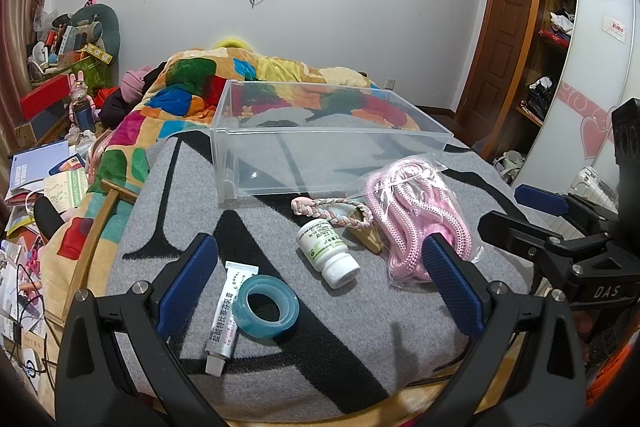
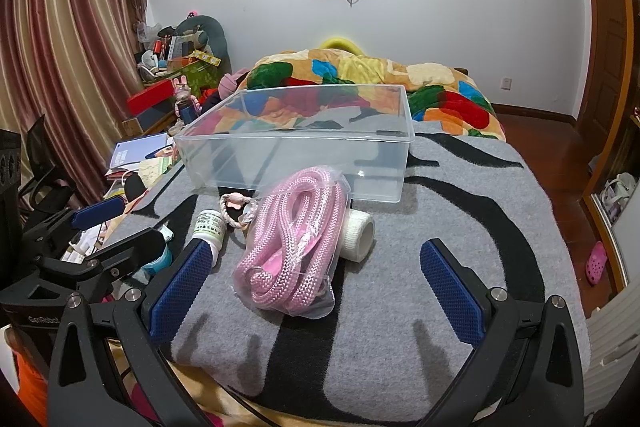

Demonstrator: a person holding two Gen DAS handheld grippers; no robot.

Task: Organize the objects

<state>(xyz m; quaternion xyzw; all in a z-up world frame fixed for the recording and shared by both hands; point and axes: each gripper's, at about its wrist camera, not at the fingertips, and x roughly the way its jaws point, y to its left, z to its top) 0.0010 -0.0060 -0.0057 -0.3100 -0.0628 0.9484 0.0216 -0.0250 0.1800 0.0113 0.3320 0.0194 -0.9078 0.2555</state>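
A clear plastic bin (image 1: pixel 328 163) (image 2: pixel 296 147) stands empty on a grey-and-black blanket. In front of it lie a bagged pink rope (image 1: pixel 412 219) (image 2: pixel 296 251), a white pill bottle (image 1: pixel 328 253) (image 2: pixel 209 225), a braided loop (image 1: pixel 332 213) (image 2: pixel 236 207), a blue tape roll (image 1: pixel 266 307), an ointment tube (image 1: pixel 228 315) and a white bandage roll (image 2: pixel 358 233). My left gripper (image 1: pixel 320 287) is open above the tape and bottle. My right gripper (image 2: pixel 316 287) is open around the near end of the rope bag, not touching it.
The blanket (image 2: pixel 400 307) lies on a bed with a colourful quilt (image 1: pixel 192 95) behind the bin. Cluttered books and boxes (image 1: pixel 44 179) fill the floor at the left. A wardrobe (image 1: pixel 552 47) stands at the right. The other gripper shows at the right edge of the left wrist view (image 1: pixel 560 227).
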